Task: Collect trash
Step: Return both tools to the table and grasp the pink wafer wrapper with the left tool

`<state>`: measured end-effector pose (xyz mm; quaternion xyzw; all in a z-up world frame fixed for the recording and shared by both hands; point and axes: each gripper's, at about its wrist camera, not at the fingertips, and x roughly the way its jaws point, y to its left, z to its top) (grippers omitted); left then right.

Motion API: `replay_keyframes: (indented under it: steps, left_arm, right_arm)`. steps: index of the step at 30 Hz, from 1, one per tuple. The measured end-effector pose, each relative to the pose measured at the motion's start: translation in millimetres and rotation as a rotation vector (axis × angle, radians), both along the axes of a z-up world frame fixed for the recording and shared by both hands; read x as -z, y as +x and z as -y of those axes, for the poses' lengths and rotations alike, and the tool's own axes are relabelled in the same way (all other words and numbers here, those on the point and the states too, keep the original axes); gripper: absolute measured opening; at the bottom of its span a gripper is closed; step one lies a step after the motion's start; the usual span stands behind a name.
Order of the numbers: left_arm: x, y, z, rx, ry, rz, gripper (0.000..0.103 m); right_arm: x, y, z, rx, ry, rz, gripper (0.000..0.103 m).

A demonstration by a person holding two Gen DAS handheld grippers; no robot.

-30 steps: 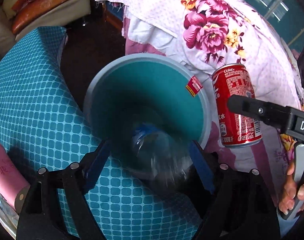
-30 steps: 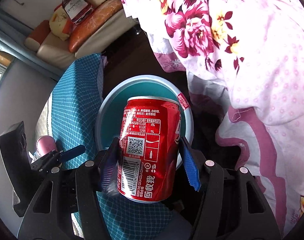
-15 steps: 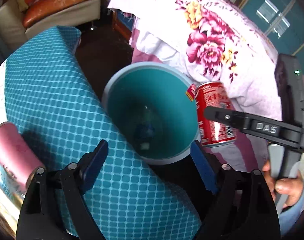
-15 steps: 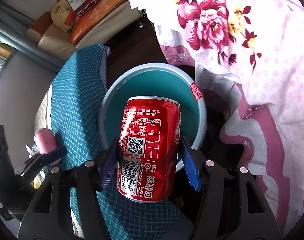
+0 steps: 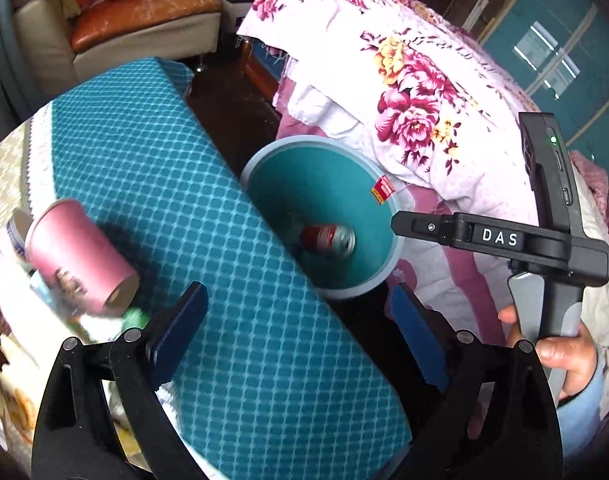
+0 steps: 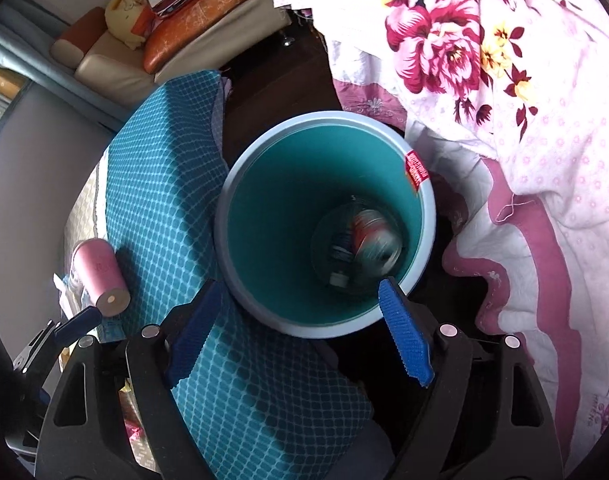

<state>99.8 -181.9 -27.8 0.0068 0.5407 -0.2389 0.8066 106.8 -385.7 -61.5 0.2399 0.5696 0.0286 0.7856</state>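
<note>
A: Left wrist view: why does the red can (image 5: 327, 238) lie at the bottom of the bin (image 5: 384, 272)?
B: That is where trash belongs. The bin stands on the floor between the table (image 5: 224, 280) with its teal cloth and the bed with the flowered quilt (image 5: 416, 92), so both hands can reach over its mouth.
A: And the left tool (image 5: 300, 332)?
B: Its jaws are spreading and nothing sits between them. It hangs over the table edge, beside the bin. The right tool (image 5: 400, 225) juts in over the bin's rim, held by a hand (image 5: 564, 360).
A: What else is near?
B: A pink roll (image 5: 80, 256) lies on its side on the table, with blurred clutter under it.

A: Right wrist view?
B: The right tool (image 6: 300, 336) looks down into the bin (image 6: 324, 326); its jaws are spreading too, empty. The can (image 6: 374, 240) lies blurred on the bottom beside what seems a clear bottle (image 6: 338, 252).
A: Anything in the way?
B: The quilt (image 6: 504, 120) crowds the bin's far side, the table (image 6: 164, 200) the near; the mouth itself is free.
</note>
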Motion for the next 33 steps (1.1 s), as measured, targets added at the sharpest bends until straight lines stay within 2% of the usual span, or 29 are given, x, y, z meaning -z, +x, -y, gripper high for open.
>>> replay_keyframes:
  steps: [7, 15, 20, 22, 26, 33]
  left_arm:
    - [-15.5, -28.0, -45.1, -0.048, -0.001, 0.024, 0.093]
    - [-29.9, -65.2, -119.4, -0.142, -0.006, 0.067, 0.093]
    - [-28.9, -86.7, -170.6, -0.222, -0.006, 0.072, 0.093]
    - [-25.2, -95.7, -191.6, -0.261, -0.006, 0.065, 0.093]
    - [-9.1, -112.2, -223.4, -0.33, -0.01, 0.029, 0.093]
    - [31.4, -127.0, -235.0, -0.389, -0.019, -0.059, 0.093]
  right_arm:
    - [-15.9, -16.3, -37.1, -0.067, -0.013, 0.001, 0.078]
    - [-38.8, -36.6, -92.2, -0.166, -0.042, 0.008, 0.078]
    - [-52.0, -45.7, -127.8, -0.234, -0.057, 0.023, 0.079]
    - [-56.0, -49.9, -140.3, -0.257, -0.063, 0.029, 0.083]
    - [-59.2, -55.3, -163.7, -0.299, -0.061, 0.02, 0.083]
    - [-55.0, -70.2, -190.8, -0.363, -0.06, -0.007, 0.083]
